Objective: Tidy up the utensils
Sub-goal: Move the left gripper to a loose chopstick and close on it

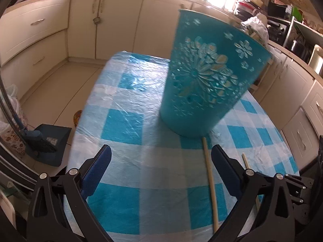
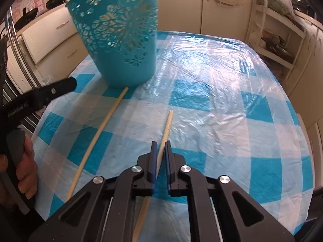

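Two pale wooden chopsticks on the table (image 2: 232, 104), which has a blue-and-white checked cloth under clear plastic. Right chopstick (image 2: 166, 130) is clamped between the blue pads of the right hand-held gripper (image 2: 160, 145), jaws nearly closed on it, free end pointing toward the table's far side. Left chopstick (image 2: 101, 133) lies flat on the cloth, unheld, far tip touching or just at the base of the teal perforated basket (image 2: 119, 40). Basket stands upright on the table, flower cut-outs in its wall; what is inside, can't tell. Left hand-held gripper (image 1: 161, 157) is released, jaws wide, nothing between the pads, hovering above the cloth just short of the basket, with the loose chopstick (image 1: 210, 185) running beside its right finger. A person's hand (image 2: 24, 173) grips its handle. Cream kitchen cabinets (image 1: 84, 24) surround the table.
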The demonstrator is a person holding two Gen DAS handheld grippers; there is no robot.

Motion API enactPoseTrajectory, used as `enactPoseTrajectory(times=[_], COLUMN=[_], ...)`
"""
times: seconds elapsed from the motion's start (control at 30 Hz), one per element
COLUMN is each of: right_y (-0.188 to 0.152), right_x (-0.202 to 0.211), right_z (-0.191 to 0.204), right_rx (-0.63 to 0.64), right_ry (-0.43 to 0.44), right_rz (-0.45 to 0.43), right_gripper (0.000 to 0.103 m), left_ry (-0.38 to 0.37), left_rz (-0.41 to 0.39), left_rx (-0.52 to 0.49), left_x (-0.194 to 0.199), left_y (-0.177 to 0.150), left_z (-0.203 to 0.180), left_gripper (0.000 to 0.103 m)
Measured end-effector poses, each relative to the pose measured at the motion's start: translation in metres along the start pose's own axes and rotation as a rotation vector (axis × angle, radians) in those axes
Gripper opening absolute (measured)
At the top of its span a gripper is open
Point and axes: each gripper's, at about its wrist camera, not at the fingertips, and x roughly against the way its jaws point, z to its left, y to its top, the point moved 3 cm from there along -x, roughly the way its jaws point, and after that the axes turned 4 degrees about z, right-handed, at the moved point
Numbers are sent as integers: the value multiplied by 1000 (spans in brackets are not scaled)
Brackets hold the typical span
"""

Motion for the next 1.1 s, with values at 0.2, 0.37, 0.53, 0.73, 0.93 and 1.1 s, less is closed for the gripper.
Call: enactPoseTrajectory(times=[0.2,0.37,0.53,0.73,0.93,1.1], right_y=[-1,-3,-3,0,3,4], right_x=[0,0,0,-1,-2,-3], right_z=[-4,-9,-11,-13,-14,-18], right_rx=[-36,-55,-70,-77,-85,-100], right_ry=[44,71,89,96,76,65], right_rz=[-21,-32,-33,-34,-49,-64], right_gripper=[9,9,11,20,29,34], left_ry=[91,131,115,52,76,129], left_rz=[73,134,151,164,198,201], left_rx=[-183,-216,-219,-99,-126,-157], left_x=[-17,-36,-43,-27,-25,-31], left_y=[0,3,-6,-20,-23,-14], left_z=[-48,-59,-58,-37,-40,-39], left_gripper=[95,72,26,7,27,61])
